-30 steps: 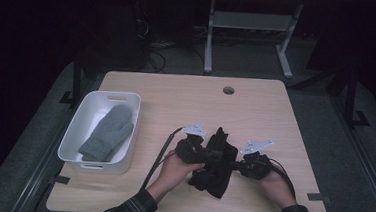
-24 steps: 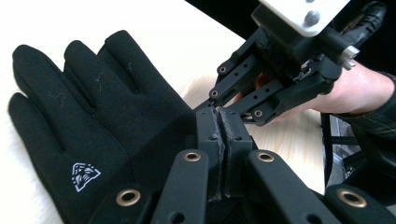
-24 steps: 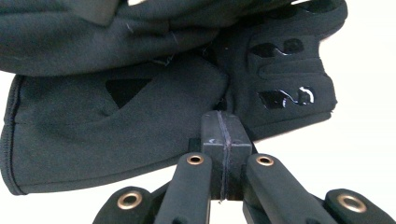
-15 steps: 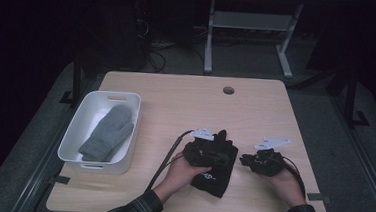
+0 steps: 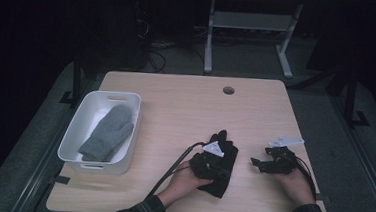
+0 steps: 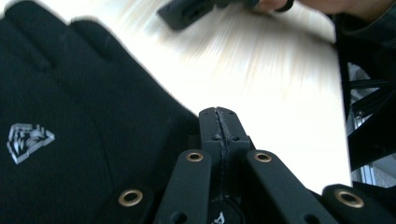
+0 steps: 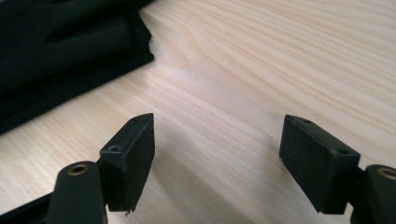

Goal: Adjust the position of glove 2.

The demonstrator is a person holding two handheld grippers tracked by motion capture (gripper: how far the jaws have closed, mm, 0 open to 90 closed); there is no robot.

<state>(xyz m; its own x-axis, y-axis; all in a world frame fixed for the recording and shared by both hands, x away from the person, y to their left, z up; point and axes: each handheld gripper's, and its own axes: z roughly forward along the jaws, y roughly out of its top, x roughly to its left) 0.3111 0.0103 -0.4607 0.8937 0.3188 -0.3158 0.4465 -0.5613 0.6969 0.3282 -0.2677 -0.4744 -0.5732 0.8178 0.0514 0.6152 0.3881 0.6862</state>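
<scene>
A black glove [image 5: 222, 182] with a small grey logo lies flat on the wooden table [image 5: 175, 110] near the front edge. My left gripper [image 5: 219, 163] rests on it, held by a hand. In the left gripper view its jaws [image 6: 217, 116] are pressed together beside the glove [image 6: 70, 116], and I see no cloth between them. My right gripper [image 5: 255, 163] sits low over bare wood to the right of the glove, apart from it. Its jaws have just been opening and now stand wide [image 7: 217, 140] with nothing between them; the glove [image 7: 56, 42] lies beyond at upper left.
A white bin [image 5: 126, 96] at the table's left holds a grey mitten [image 5: 106, 133]. A round cable hole [image 5: 228, 90] sits near the far edge. A black cable [image 5: 171, 167] trails from the left gripper toward the front edge. Bare wood spans the far half.
The glove, held up between both grippers, has come down flat on the table. My right gripper has let go, opened and moved right. My left gripper has sunk with the glove.
</scene>
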